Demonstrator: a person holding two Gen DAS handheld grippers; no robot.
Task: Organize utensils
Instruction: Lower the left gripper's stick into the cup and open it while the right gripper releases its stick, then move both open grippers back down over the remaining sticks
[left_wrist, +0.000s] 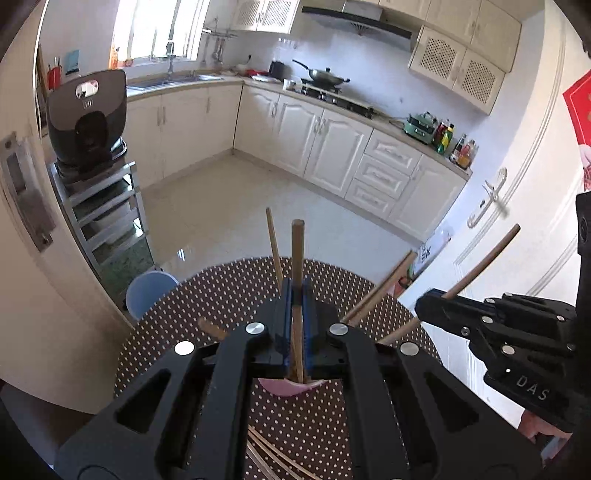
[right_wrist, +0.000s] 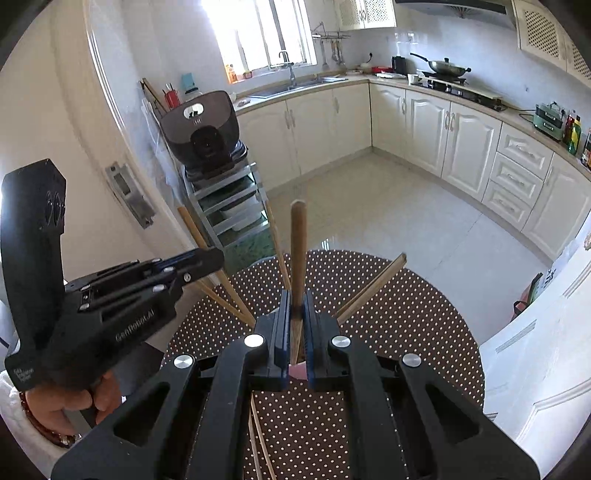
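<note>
My left gripper (left_wrist: 297, 295) is shut on a wooden chopstick (left_wrist: 297, 254) that stands upright over a pink holder (left_wrist: 291, 387). My right gripper (right_wrist: 297, 299) is likewise shut on a wooden chopstick (right_wrist: 298, 251) above the same pink holder (right_wrist: 297, 371). Other chopsticks (left_wrist: 384, 291) (right_wrist: 373, 288) lean outward from the holder. In the left wrist view the right gripper (left_wrist: 428, 301) comes in from the right with its stick (left_wrist: 484, 262) pointing up and right. In the right wrist view the left gripper (right_wrist: 218, 258) enters from the left. Loose chopsticks (right_wrist: 258, 435) lie on the table below.
The round table (left_wrist: 221, 288) has a brown polka-dot cloth. A blue stool (left_wrist: 147, 291) stands past its far left edge. A metal rack with a dark appliance (left_wrist: 88, 122) is at the left, a white door (left_wrist: 491, 199) at the right, kitchen cabinets (right_wrist: 461, 136) beyond.
</note>
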